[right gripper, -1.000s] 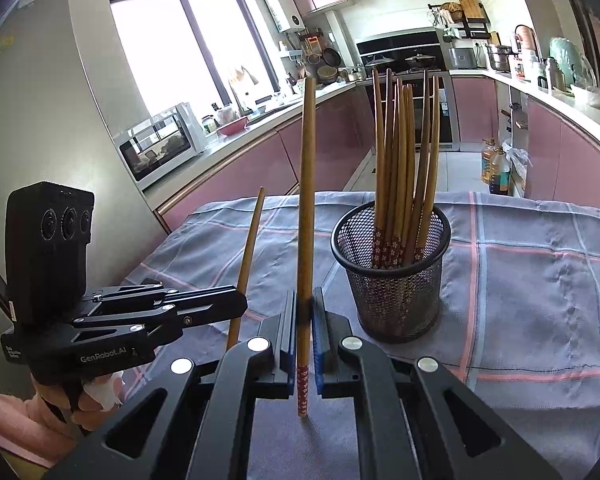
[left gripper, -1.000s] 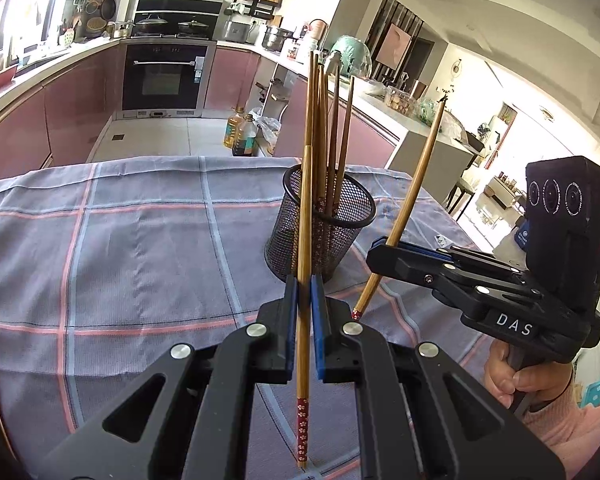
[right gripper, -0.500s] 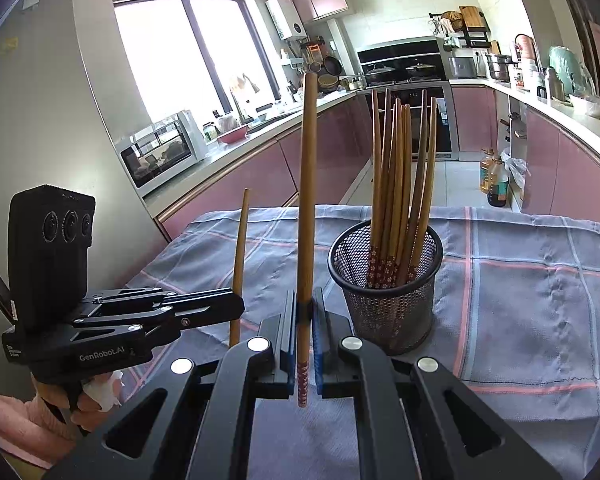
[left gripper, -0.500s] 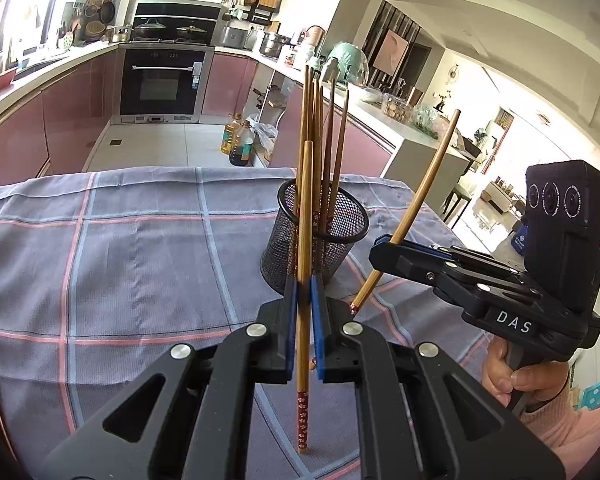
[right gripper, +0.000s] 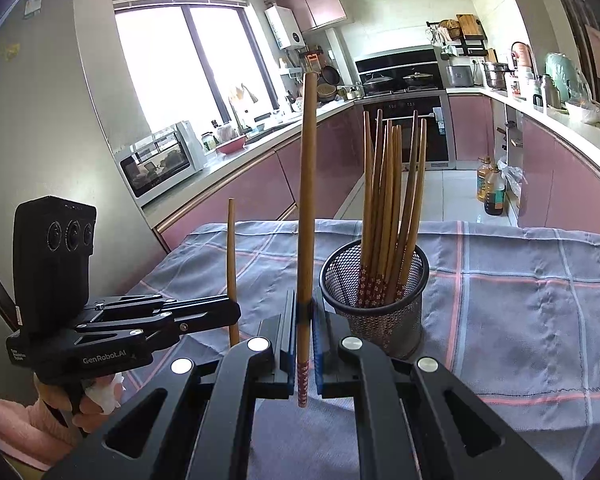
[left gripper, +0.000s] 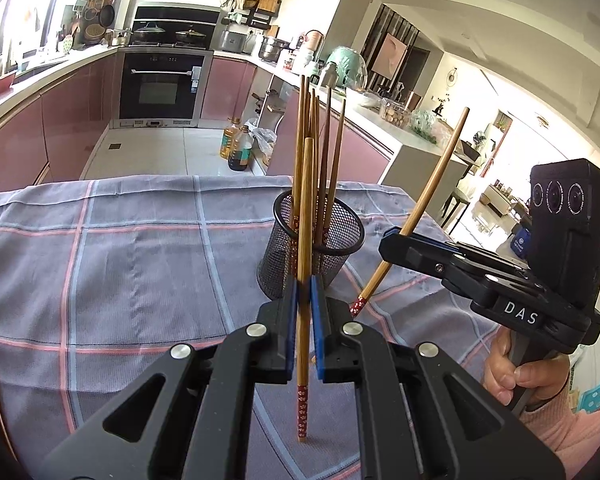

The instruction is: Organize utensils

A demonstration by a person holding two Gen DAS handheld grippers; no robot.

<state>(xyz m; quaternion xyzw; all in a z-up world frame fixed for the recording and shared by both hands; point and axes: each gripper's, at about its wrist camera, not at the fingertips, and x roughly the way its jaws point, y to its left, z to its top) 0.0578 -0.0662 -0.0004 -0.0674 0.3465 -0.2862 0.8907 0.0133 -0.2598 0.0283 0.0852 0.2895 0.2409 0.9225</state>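
Note:
A black mesh holder [left gripper: 332,248] stands on the checked cloth with several wooden chopsticks [left gripper: 328,152] upright in it. My left gripper [left gripper: 304,292] is shut on one chopstick [left gripper: 307,208], held upright just in front of the holder with its red patterned end hanging below the jaws. My right gripper [right gripper: 305,312] is shut on another chopstick [right gripper: 306,200], upright and just left of the holder [right gripper: 374,300]. Each gripper shows in the other's view: the right gripper [left gripper: 386,240] with its chopstick [left gripper: 428,196] tilted, and the left gripper [right gripper: 236,314] with its chopstick [right gripper: 231,248].
The table wears a grey-blue cloth [right gripper: 520,300] with pink stripes. Its far edge [left gripper: 180,180] drops to the kitchen floor. A person's hands [left gripper: 516,376] in pink sleeves hold both gripper handles. Counters, an oven and a microwave stand beyond the table.
The holder sits slightly lower and nearer in both views. Both chopsticks stay gripped and upright; the grippers have barely shifted.

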